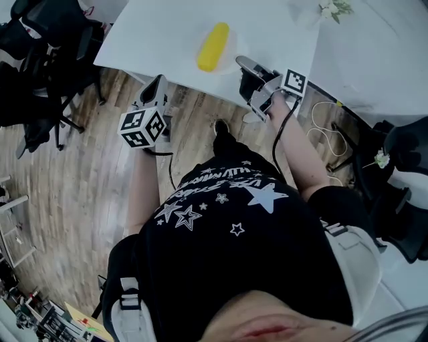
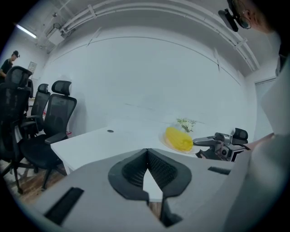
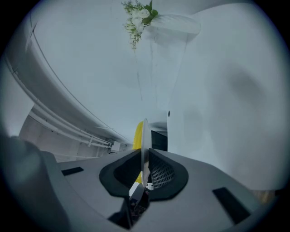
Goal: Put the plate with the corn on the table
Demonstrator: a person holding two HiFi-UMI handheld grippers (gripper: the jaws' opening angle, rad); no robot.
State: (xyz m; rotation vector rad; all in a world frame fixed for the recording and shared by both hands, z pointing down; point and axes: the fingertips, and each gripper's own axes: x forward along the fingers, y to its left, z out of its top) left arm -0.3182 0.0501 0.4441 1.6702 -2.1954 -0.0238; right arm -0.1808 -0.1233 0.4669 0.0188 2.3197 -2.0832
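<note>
A yellow corn cob lies on a pale plate over the white table, near its front edge. My right gripper is shut on the plate's near rim. In the right gripper view the plate stands edge-on between the pads, with the corn behind it. The left gripper view shows the corn, the plate and the right gripper to its right. My left gripper hangs before the table edge, its jaws shut with nothing in them. Whether the plate rests on the table I cannot tell.
Black office chairs stand left of the table, and another chair at right. A small flower vase sits farther back on the table. Cables lie on the wooden floor.
</note>
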